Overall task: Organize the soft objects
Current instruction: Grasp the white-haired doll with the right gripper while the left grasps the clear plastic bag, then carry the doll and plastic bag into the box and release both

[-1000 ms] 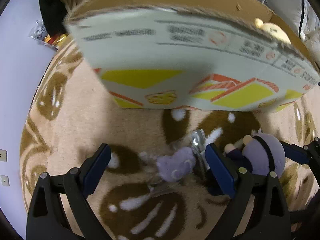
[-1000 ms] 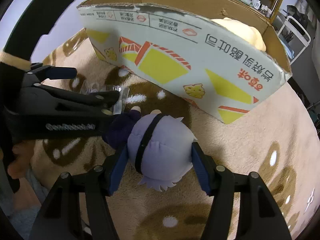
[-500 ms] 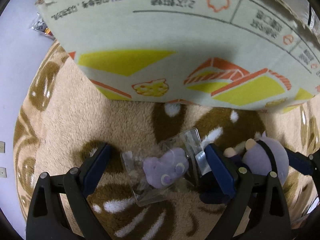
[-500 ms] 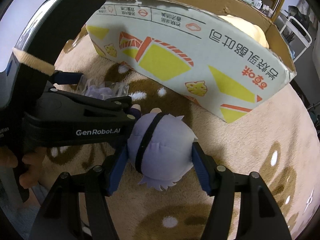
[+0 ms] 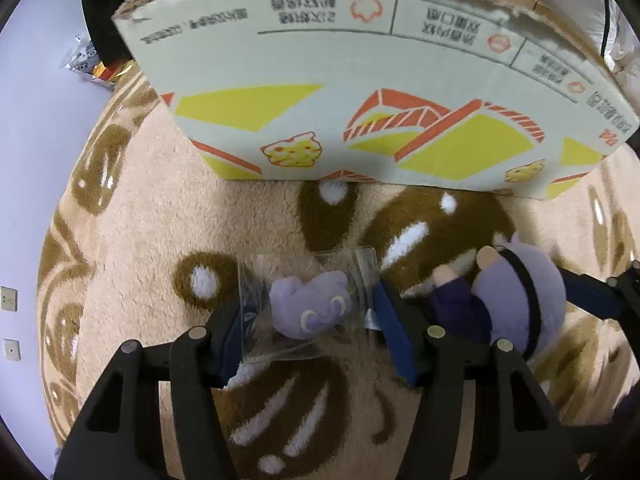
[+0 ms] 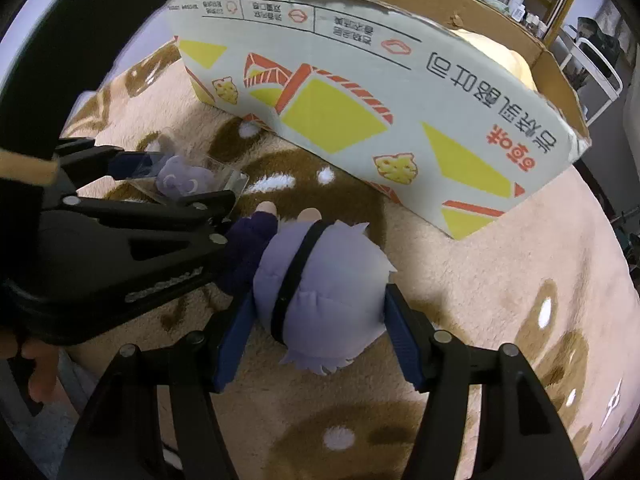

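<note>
A small purple plush in a clear plastic bag [image 5: 310,308] lies on the rug between the pads of my left gripper [image 5: 308,330], which has closed in around the bag's sides. It also shows in the right wrist view [image 6: 182,176]. A lavender-headed doll with a black band and dark blue body [image 6: 320,292] lies on the rug, and my right gripper [image 6: 316,340] is shut on its head. The doll shows at the right of the left wrist view [image 5: 516,300]. A cardboard box [image 5: 360,92] with yellow and orange print stands just beyond both toys.
The beige and brown patterned rug [image 5: 160,240] covers the floor. A yellow plush [image 6: 508,60] sits inside the box [image 6: 380,92]. A white wall [image 5: 28,140] is at the left. Shelves with bottles [image 6: 520,0] stand behind the box.
My left gripper has lowered over the bagged purple plush and its pads have closed in against the bag. My right gripper has stayed shut on the doll's head.
</note>
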{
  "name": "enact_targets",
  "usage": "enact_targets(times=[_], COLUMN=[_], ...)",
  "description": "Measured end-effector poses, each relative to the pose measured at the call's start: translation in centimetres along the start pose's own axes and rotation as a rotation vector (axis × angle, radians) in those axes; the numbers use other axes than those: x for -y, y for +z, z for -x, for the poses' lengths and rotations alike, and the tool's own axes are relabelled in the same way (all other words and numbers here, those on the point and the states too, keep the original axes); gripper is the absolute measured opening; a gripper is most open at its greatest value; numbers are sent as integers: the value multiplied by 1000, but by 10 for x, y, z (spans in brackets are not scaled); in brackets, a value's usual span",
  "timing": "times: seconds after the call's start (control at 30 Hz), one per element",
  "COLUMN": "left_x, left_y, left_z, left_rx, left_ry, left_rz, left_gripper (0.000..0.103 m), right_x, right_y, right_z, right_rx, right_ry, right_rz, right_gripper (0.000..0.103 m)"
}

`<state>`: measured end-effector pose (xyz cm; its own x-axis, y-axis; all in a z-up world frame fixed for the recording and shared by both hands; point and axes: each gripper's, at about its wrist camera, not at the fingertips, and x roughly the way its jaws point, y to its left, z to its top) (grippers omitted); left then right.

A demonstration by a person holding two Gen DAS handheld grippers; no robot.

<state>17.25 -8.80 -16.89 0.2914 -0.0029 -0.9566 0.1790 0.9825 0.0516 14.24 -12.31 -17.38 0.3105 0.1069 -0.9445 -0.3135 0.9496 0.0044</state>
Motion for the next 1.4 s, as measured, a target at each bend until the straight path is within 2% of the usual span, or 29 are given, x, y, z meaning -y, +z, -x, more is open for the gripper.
enact_targets(times=[0.07, 0.1, 0.2, 0.27, 0.53, 0.67, 0.93, 1.13, 1.4], left_x=[-1, -2, -22, -37, -55, -71, -76, -83, -83], left_y=[-2, -2, -3, -2, -2, -2, -7, -13, -24], left_z=[2, 4, 16, 12, 6, 12, 25, 38, 74], left_rx=[6, 15, 39, 29, -5, 6, 15, 85, 206], left_ry=[-9, -14, -75, -117, -193, -229, -241, -224, -184], left_rz=[-1, 4, 40, 78, 150, 166, 183, 184, 144], left_gripper=[57, 39, 30, 29, 29, 22, 20, 15, 11], right_x=[0, 1, 2, 4, 10, 18, 26, 34, 56], right_y=[-1, -1, -3, -2, -4, -7, -11, -11, -11], right_z=[1, 1, 3, 4, 7, 11, 18, 25, 66], right_rx=[1, 2, 4, 4, 4, 9, 14, 42, 205], right_ry=[3, 3, 2, 7, 15, 25, 15, -1, 32], right_rz=[-3, -4, -3, -9, -21, -39, -49, -70, -140], right_gripper=[67, 67, 67, 67, 67, 67, 67, 67, 67])
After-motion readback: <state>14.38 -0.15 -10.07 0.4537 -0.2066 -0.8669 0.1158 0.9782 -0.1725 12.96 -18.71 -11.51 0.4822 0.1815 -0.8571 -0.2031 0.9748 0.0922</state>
